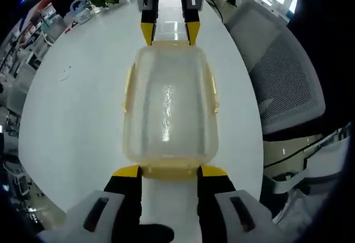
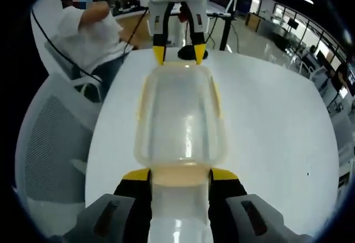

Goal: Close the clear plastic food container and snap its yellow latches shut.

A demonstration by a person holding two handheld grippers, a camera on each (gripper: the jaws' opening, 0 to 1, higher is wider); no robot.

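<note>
The clear rectangular plastic food container (image 1: pixel 169 110) with its lid on sits on the round white table (image 1: pixel 77 115) between the two grippers. The left gripper (image 1: pixel 169 171) and right gripper (image 2: pixel 180 173) each stand open, yellow-tipped jaws flanking the yellow end latches (image 1: pixel 169 172). Closing looks done; whether any latch has snapped shut cannot be told.

Clear container (image 1: pixel 169 110) between left tool (image 1: pixel 169 172) and right tool (image 1: pixel 169 32).

The container (image 1: pixel 169 110) was clear, glossy plastic with yellow plastic latches (image 1: pixel 170 171); the white table (image 1: pixel 77 121) looked smooth and shiny.
</note>
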